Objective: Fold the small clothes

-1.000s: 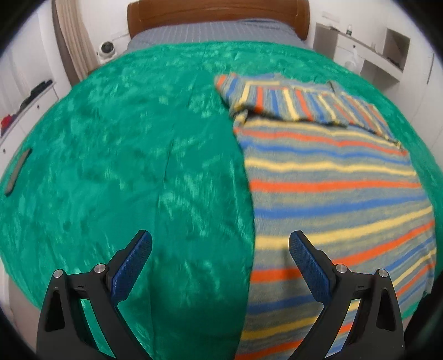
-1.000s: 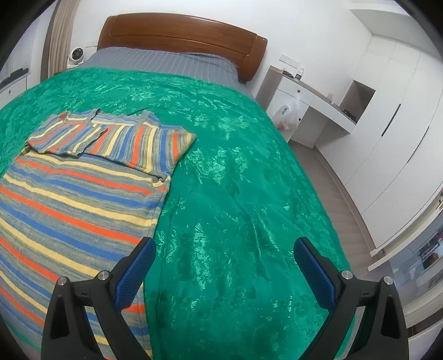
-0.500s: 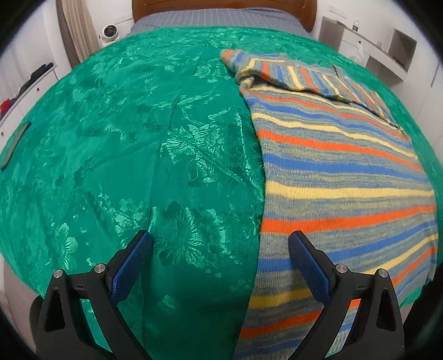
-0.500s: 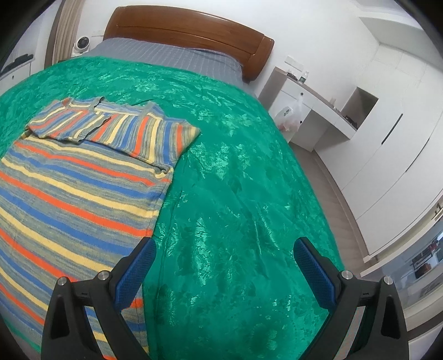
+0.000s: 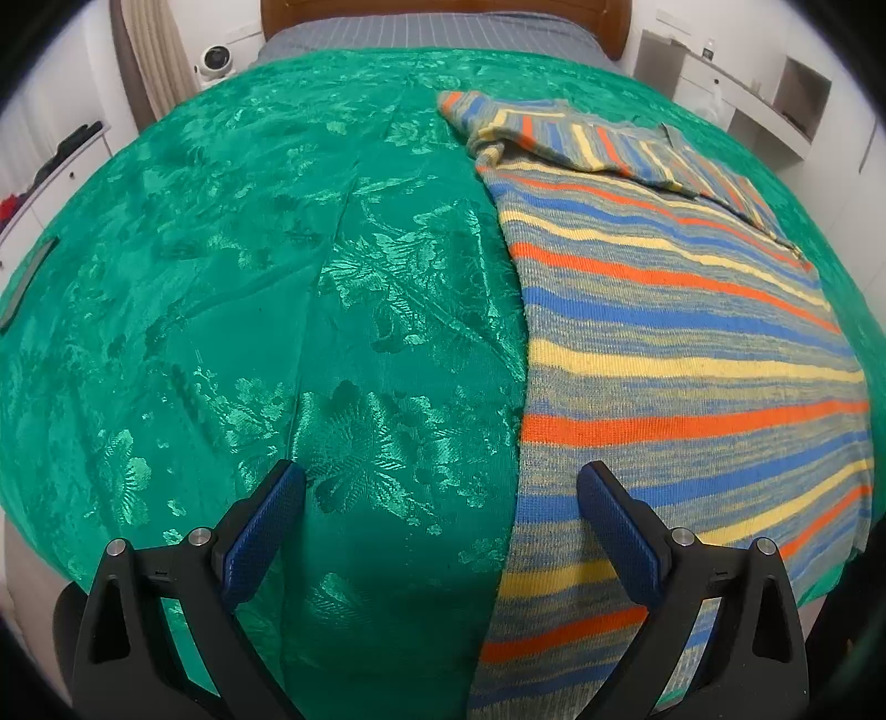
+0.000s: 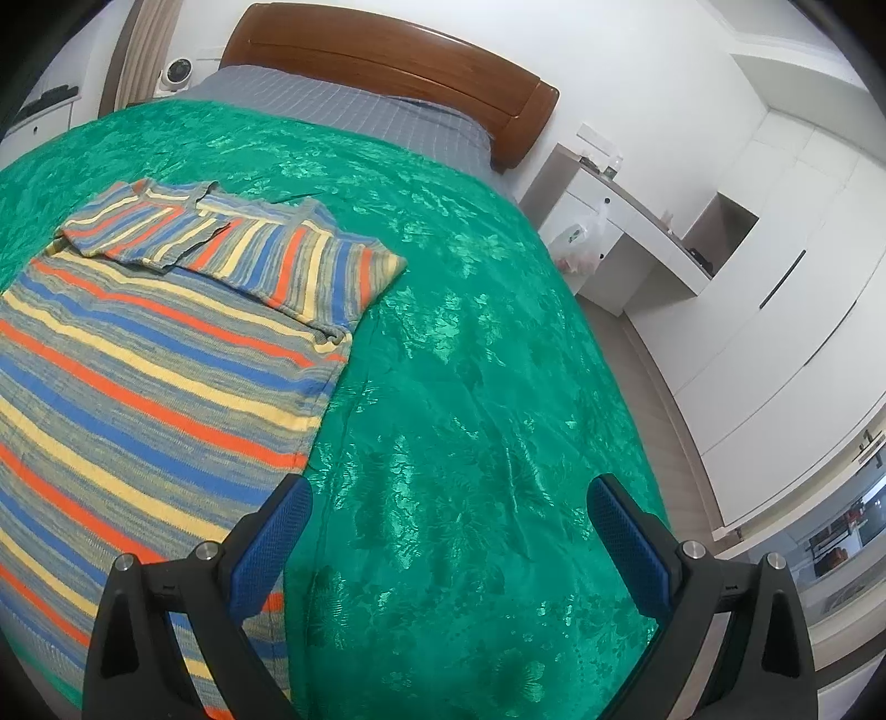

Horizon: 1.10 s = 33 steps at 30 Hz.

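**Two empty grippers flank a striped knit laid out for folding**

Left wrist view: the left gripper (image 5: 440,515) hangs low over the near end of the bed with its blue-padded fingers (image 5: 260,531) spread wide and nothing between them. Its right finger sits over the left edge of the striped knitted top (image 5: 681,354), banded in orange, blue, yellow and grey, which lies flat on the glossy green floral bedspread (image 5: 249,288). That placement suggests the gripper is lined up to take the garment's left side near the hem. The garment's long axis runs from the near hem away toward the wooden headboard (image 5: 443,8), neck end pointing to the headboard; the stripes cross that axis. At the far end the sleeves (image 5: 581,138) are already folded in across the chest, their stripes running the other way.

Right wrist view: the right gripper (image 6: 448,545) is likewise wide apart and holds nothing, its left finger just over the garment's right edge, the rest over bare bedspread. It mirrors the left one, so a two-handed lift of the hem toward the folded sleeves looks likely. A white desk (image 6: 626,232) stands beside the bed, well apart from the work.
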Available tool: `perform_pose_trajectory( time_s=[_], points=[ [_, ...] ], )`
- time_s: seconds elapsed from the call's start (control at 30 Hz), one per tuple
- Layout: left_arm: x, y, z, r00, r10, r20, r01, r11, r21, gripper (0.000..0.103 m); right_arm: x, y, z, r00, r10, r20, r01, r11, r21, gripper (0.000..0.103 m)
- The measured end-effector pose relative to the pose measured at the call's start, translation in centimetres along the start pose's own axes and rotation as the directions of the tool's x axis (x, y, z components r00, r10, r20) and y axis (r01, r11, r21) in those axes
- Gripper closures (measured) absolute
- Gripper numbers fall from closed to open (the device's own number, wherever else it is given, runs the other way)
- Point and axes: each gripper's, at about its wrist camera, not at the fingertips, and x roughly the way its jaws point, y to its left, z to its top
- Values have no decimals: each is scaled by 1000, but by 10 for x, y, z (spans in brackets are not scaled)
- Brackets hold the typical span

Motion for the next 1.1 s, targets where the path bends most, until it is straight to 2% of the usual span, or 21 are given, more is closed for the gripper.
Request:
perform_pose_trajectory(
  time_s=[0.07,0.13,0.2,0.23,0.27,0.33,0.37,0.4,0.47,0.5,0.53,0.57,0.6,0.63,0.67,0.7,0.77,0.87,1.0,1.1],
  points=[
    [0,0,-2,1000,-11,-18,11,1000,7,3,0,-2,-1,1000,25,-8,-25,1000,5,4],
    [-1,-1,-8,998,-38,-45,39,999,17,3,-3,-8,-7,994,101,-31,-101,995,21,4],
    [-2,-2,-20,994,-80,-73,81,997,13,4,-5,-19,-23,966,250,-61,-246,966,76,4],
    [-2,-2,-26,991,-102,-92,103,995,7,4,-5,-23,-32,942,325,-85,-315,942,114,4],
    [-2,-5,-31,985,-126,-114,127,992,0,5,-3,-24,-44,898,424,-119,-404,900,162,4],
    [-5,-14,-35,977,-165,-136,168,986,11,9,1,-20,-69,783,595,-178,-543,795,270,5],
    [-5,-21,-37,973,-175,-152,182,983,28,12,3,-16,-79,740,643,-197,-574,756,313,7],
    [-4,-26,-38,971,-170,-168,179,983,42,21,5,-10,-88,700,679,-221,-595,726,345,11],
    [-2,-36,-42,970,-139,-200,157,985,74,30,11,5,-105,637,718,-280,-610,692,386,23],
    [-2,-41,-45,968,-131,-216,153,984,88,38,13,10,-110,621,726,-296,-612,685,395,33],
    [-2,-44,-47,965,-126,-229,152,984,98,51,15,15,-114,607,733,-307,-616,678,401,41],
    [-3,-47,-50,964,-115,-241,145,983,109,58,18,19,-118,603,732,-318,-613,680,403,47],
    [-4,-49,-51,962,-111,-249,144,982,120,85,19,21,-120,596,736,-321,-615,676,407,77],
    [-4,-48,-52,954,-136,-266,171,979,112,98,21,21,-121,589,740,-323,-616,671,413,95],
    [-5,-46,-53,951,-150,-271,183,978,99,98,18,19,-120,581,748,-322,-622,663,416,95],
    [-9,-43,-53,949,-168,-268,199,976,92,98,14,18,-117,587,742,-324,-629,670,395,95],
    [-17,-38,-55,947,-185,-261,217,971,100,99,-3,15,-108,618,714,-329,-640,700,317,95],
    [-35,-36,-61,947,-202,-249,241,961,137,99,-22,11,-101,627,703,-335,-653,709,266,96],
    [-41,-31,-68,941,-214,-263,256,957,139,99,-27,16,-105,610,709,-354,-661,702,267,96],
    [-40,-15,-43,921,-300,-250,312,950,11,99,-14,7,-95,586,746,-316,-663,666,341,96]
  ],
)
